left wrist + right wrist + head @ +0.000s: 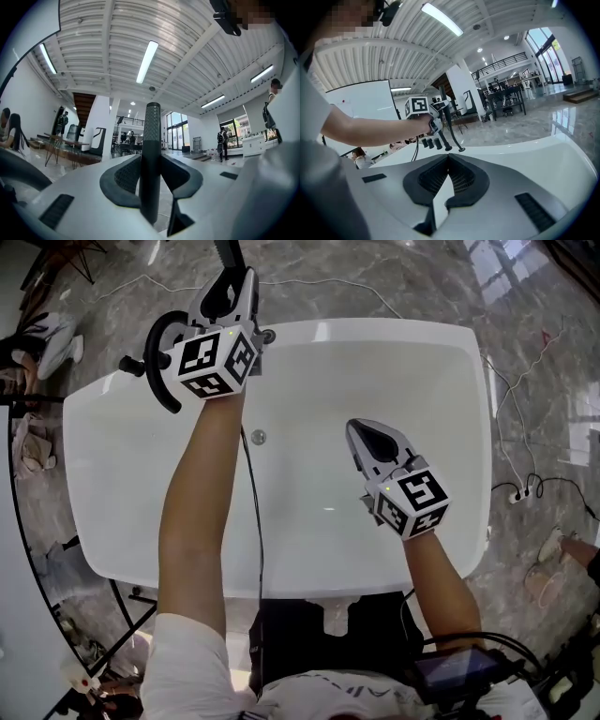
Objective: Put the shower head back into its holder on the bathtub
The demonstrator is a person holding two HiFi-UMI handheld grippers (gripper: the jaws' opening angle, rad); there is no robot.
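The left tongs [151,161] were clamped on the black, stick-shaped shower head [152,136], upright over the far rim of the white bathtub [375,329]. The right tongs [449,161] were shut together, empty. If it went down crooked, the shower head could miss its holder and drop.

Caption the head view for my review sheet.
Left gripper grips the black shower head by the far bathtub rim; right gripper, jaws shut and empty, hangs over the tub.

The white left gripper with a marker cube [232,282] is held far forward on the stretched bare left forearm [202,502], its jaws clamped on a black textured shower-head handle [151,140]. The matching right gripper [366,435] is held nearer on the right forearm [436,573], jaws pressed together, nothing between.
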